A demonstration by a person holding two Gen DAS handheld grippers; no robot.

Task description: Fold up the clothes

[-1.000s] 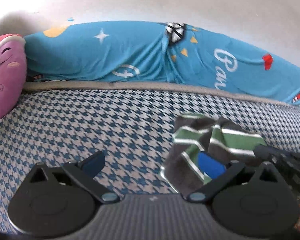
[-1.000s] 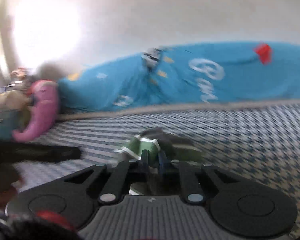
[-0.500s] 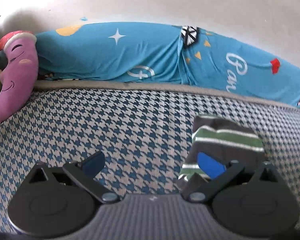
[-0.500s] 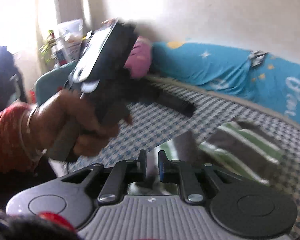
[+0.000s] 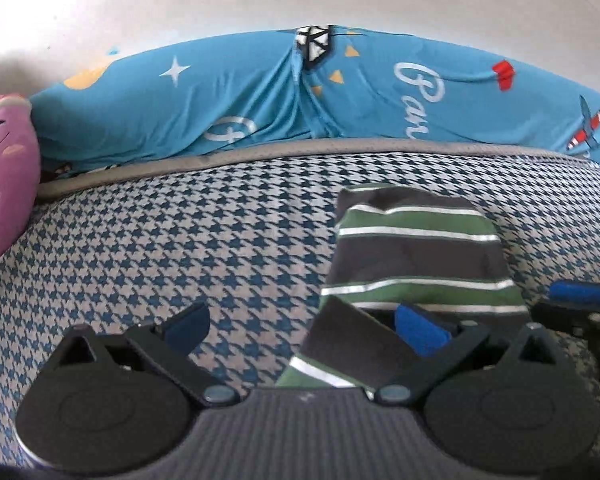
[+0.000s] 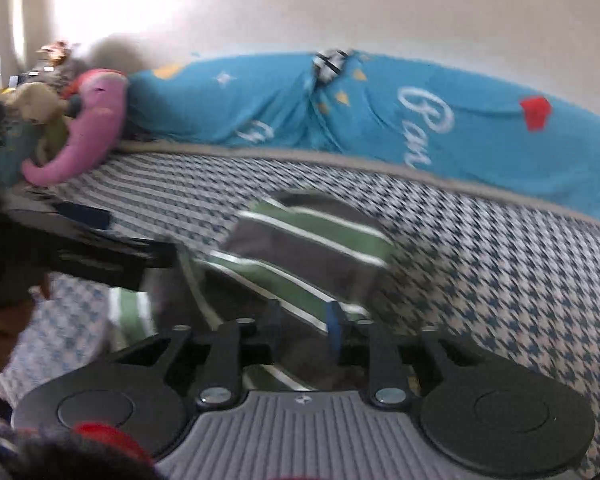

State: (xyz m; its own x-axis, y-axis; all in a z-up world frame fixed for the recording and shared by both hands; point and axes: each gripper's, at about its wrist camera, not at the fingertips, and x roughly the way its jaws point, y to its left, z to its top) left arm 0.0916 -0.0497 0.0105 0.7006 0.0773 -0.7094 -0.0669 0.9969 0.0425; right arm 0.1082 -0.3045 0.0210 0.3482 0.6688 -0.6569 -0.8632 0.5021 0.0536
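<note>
We see the folded green, grey and white striped garment (image 5: 416, 256) lying mid-mattress on the houndstooth-patterned mattress (image 5: 180, 240), long axis running toward its far edge. Our left gripper (image 5: 304, 320), jaws wide, has only its right finger over the near end. Our right gripper (image 6: 304, 316), jaws narrow with cloth between them though grip is unclear, looks nearer the near end.
</note>
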